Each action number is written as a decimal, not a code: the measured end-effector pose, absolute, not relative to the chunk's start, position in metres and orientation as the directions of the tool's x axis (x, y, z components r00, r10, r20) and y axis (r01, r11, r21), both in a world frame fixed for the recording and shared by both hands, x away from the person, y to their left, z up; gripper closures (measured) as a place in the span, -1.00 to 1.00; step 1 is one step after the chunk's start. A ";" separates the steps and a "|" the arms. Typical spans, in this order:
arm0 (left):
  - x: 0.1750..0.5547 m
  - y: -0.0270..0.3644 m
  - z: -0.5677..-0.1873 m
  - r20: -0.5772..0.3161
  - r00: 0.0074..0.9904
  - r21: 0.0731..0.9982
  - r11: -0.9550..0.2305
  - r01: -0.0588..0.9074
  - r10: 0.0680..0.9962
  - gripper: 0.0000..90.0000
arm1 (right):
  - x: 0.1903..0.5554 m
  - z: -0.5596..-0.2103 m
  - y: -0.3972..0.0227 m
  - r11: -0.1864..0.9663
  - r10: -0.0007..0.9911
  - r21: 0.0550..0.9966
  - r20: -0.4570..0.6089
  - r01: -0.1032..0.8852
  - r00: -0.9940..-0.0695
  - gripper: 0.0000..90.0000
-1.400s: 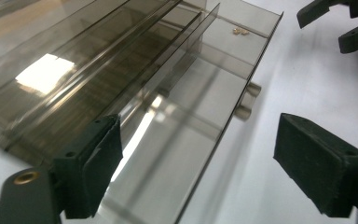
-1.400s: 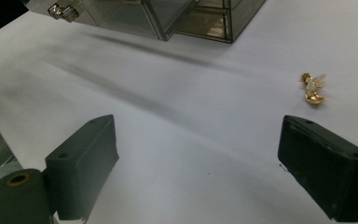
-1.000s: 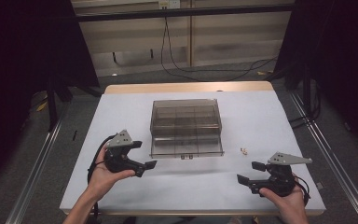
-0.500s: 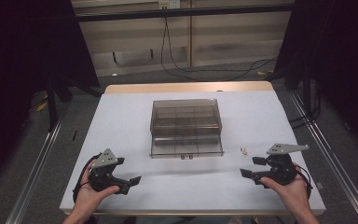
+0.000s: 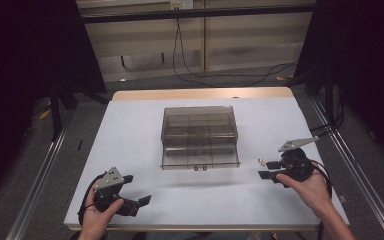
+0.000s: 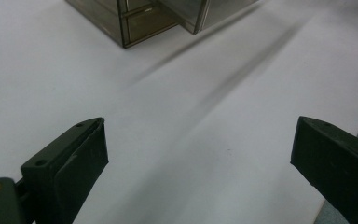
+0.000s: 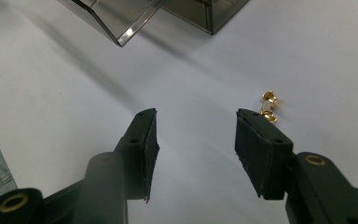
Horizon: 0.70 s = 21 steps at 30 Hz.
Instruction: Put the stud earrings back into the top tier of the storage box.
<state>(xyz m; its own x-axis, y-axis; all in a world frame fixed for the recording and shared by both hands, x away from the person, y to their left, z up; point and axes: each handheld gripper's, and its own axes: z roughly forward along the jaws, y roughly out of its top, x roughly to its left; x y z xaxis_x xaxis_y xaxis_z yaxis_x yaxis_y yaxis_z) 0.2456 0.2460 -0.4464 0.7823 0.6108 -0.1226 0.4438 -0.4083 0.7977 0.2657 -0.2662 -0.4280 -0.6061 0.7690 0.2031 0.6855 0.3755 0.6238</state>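
Observation:
A smoky clear compartment box [image 5: 200, 137] stands at the middle of the white table [image 5: 130, 130], its front flap lying open. Two or three small gold metal pieces [image 5: 261, 161] lie on the table right of the box. My right gripper [image 5: 267, 170] hovers just beside them. In the right gripper view its jaws [image 7: 196, 114] are half open and have just been closing, with nothing between them. The gold pieces [image 7: 269, 105] sit just past its right fingertip. My left gripper [image 5: 140, 200] is near the front left edge, and its jaws [image 6: 200, 126] stand wide open over bare table.
The box corner [image 6: 140, 23] lies ahead of the left gripper, the box's flap [image 7: 121, 18] ahead of the right. Table edges run close to both hands. Cables [image 5: 205, 75] lie on the floor behind the table, and dark curtains hang at both sides.
The left hand has drawn back toward the front left edge and sunk lower. The right hand has moved forward toward the gold pieces, and its jaws have narrowed.

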 end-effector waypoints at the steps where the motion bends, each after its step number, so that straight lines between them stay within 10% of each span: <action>1: 0.245 0.247 -0.446 -0.123 0.784 0.800 -0.406 0.441 0.609 -0.92 | 0.269 -0.427 -0.266 0.384 0.769 0.614 0.199 0.689 -0.607 0.19; 21: 0.246 0.253 -0.447 -0.113 0.777 0.805 -0.401 0.436 0.619 -0.91 | 0.324 -0.423 -0.258 0.581 0.745 0.381 0.105 0.719 -0.658 0.73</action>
<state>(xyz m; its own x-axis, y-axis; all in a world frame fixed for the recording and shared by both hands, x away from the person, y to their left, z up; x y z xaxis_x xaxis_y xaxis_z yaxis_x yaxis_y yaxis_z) 0.2455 0.2527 -0.4475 0.7770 0.6194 -0.1126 0.4364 -0.4010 0.8054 0.3242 -0.2576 -0.4228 -0.6582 0.7455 0.1051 0.7191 0.5812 0.3809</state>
